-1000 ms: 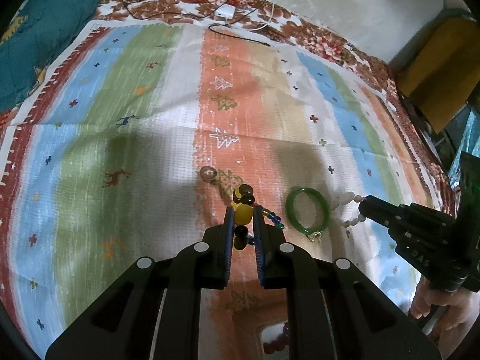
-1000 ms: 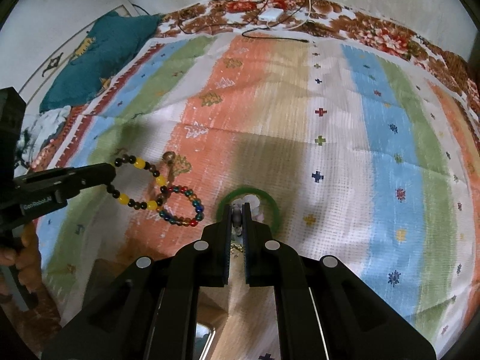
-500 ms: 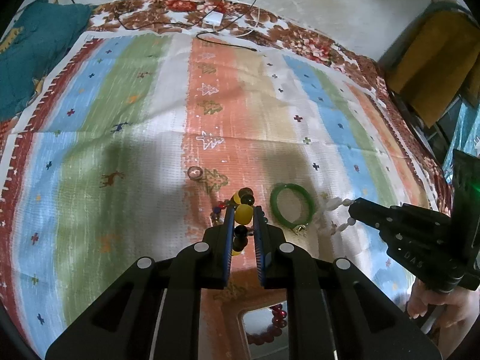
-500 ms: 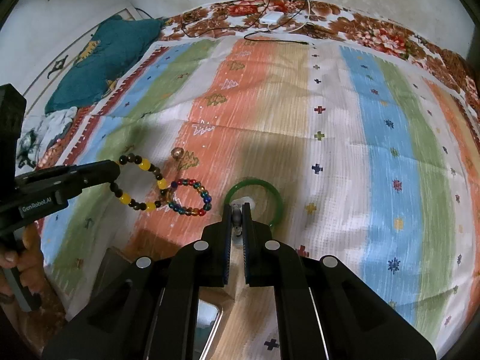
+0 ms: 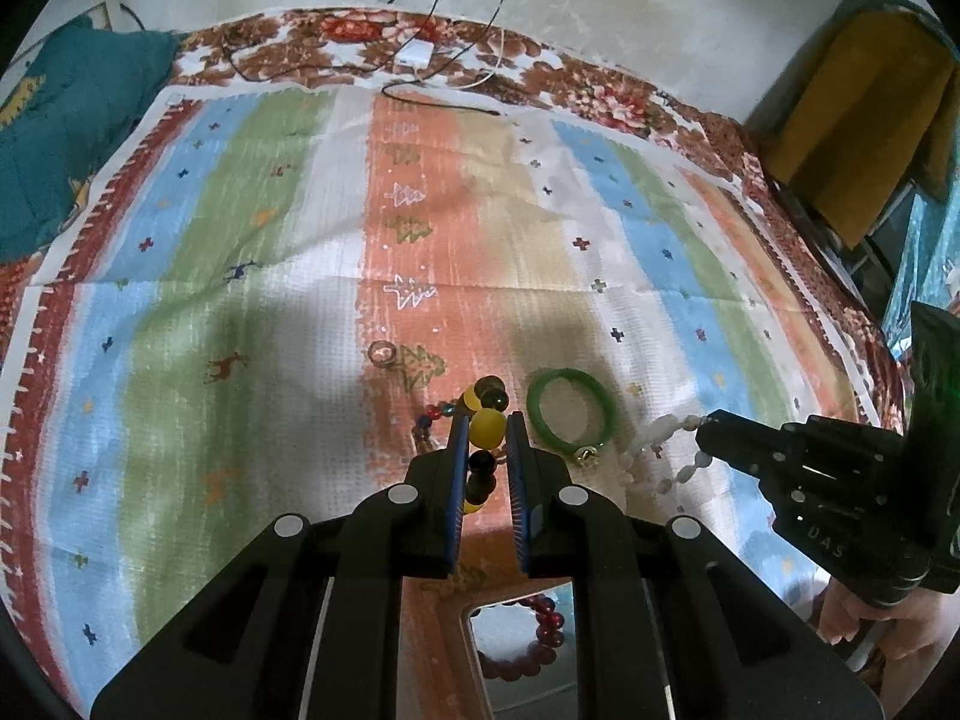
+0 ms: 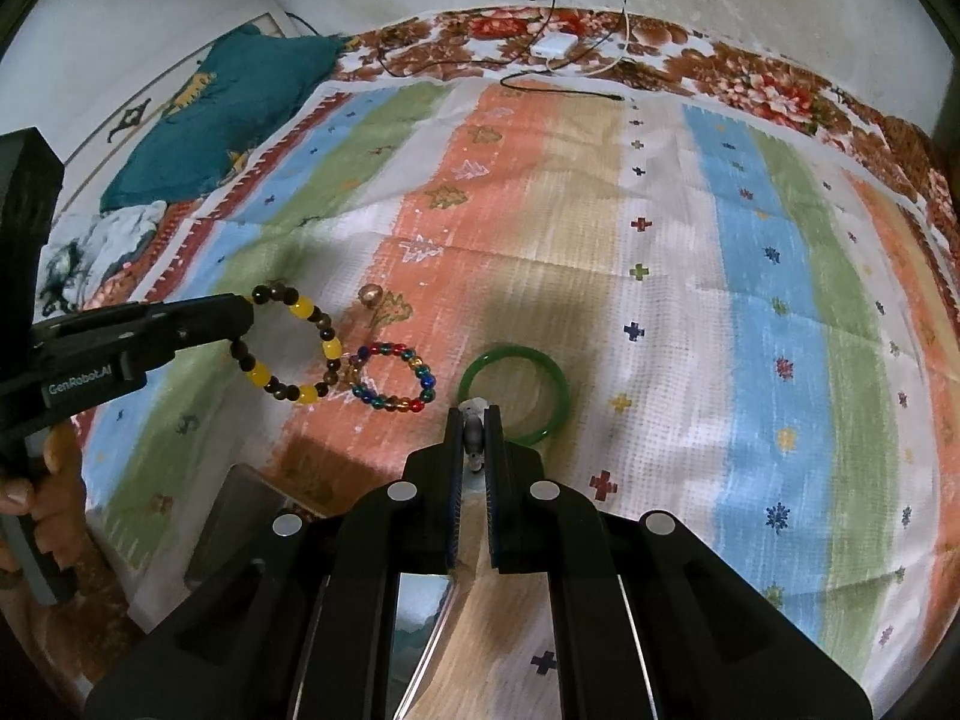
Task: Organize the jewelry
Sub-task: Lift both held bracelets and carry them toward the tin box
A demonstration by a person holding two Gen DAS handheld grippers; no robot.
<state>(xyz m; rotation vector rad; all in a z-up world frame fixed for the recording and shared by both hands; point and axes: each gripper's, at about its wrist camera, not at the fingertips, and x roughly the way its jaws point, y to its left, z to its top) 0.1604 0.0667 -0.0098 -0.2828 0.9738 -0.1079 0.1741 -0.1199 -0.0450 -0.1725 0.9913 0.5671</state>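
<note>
**Both bracelets lifted a little higher off the cloth**

Left gripper [image 5: 487,429] is clamped on the yellow-and-dark bead bracelet [image 6: 294,348], hanging clear of the striped cloth [image 6: 750,276]. Right gripper [image 6: 474,420] is closed tight on the white bead bracelet [image 5: 657,450]. Between them, the multicoloured bead bracelet [image 6: 393,377] and green bangle [image 6: 516,390] lie on the cloth, a small ring [image 5: 382,354] beyond.

Striped cloth [image 6: 690,312]: blue, green, white, orange, tan, dotted with small crosses and trees; red-brown floral border. Yellow-and-brown beads [image 6: 288,354]. Multicoloured beads [image 6: 393,384]. Green bangle [image 6: 528,372]. White beads [image 5: 660,438]. Dark red beads [image 5: 543,630]. Teal pillow [image 6: 216,114].
</note>
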